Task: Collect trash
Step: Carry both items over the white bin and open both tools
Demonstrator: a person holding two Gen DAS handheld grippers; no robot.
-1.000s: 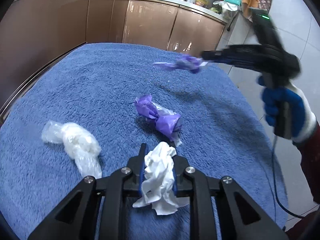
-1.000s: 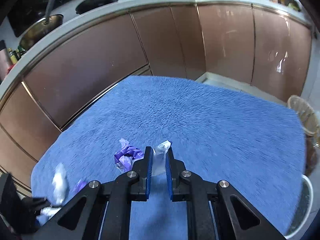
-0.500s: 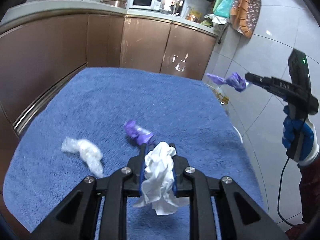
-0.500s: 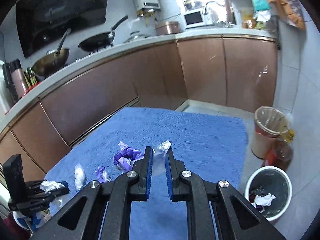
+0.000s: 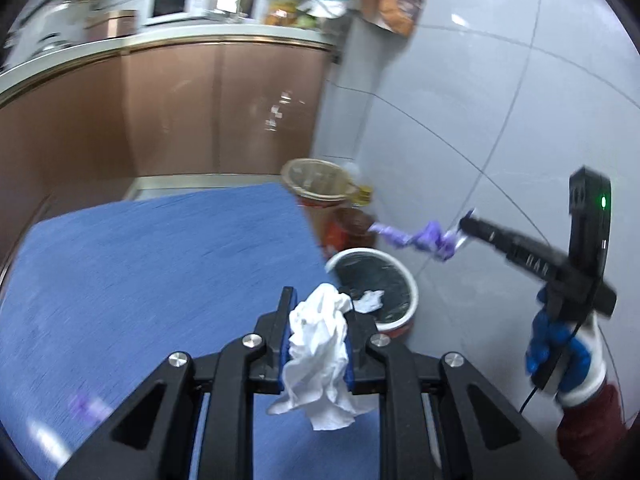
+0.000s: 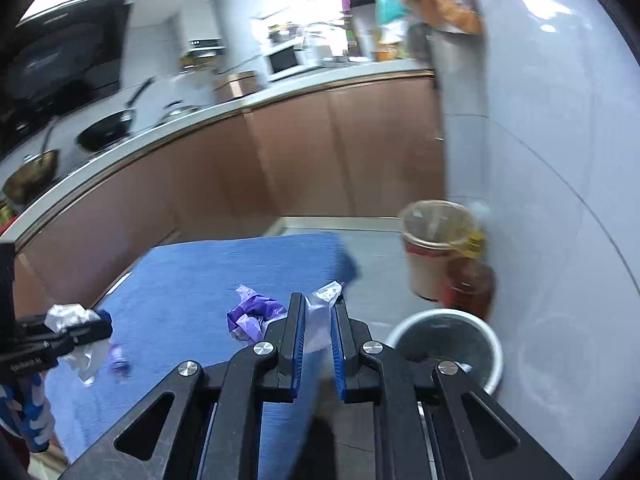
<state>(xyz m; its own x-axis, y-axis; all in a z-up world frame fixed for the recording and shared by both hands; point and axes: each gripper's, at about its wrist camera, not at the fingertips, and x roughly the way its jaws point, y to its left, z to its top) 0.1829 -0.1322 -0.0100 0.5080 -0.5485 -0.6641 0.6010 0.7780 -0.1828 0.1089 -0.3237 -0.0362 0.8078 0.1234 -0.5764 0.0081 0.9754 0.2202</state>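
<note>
Pinching a crumpled white tissue [image 5: 320,344], the left claw [image 5: 318,320] hangs over the blue-covered counter's [image 5: 152,264] right edge. Beyond it, the white bin [image 5: 404,280] stands on open floor. The right claw [image 6: 318,320] clamps a purple wrapper [image 6: 256,316] beside that bin.

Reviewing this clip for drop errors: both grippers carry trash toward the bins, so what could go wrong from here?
The purple wrapper dangles sideways from the right gripper, beside rather than over the white bin; released now, it may hit the floor. The white tissue in the left gripper hangs loose over the blue cloth and could snag.
</note>
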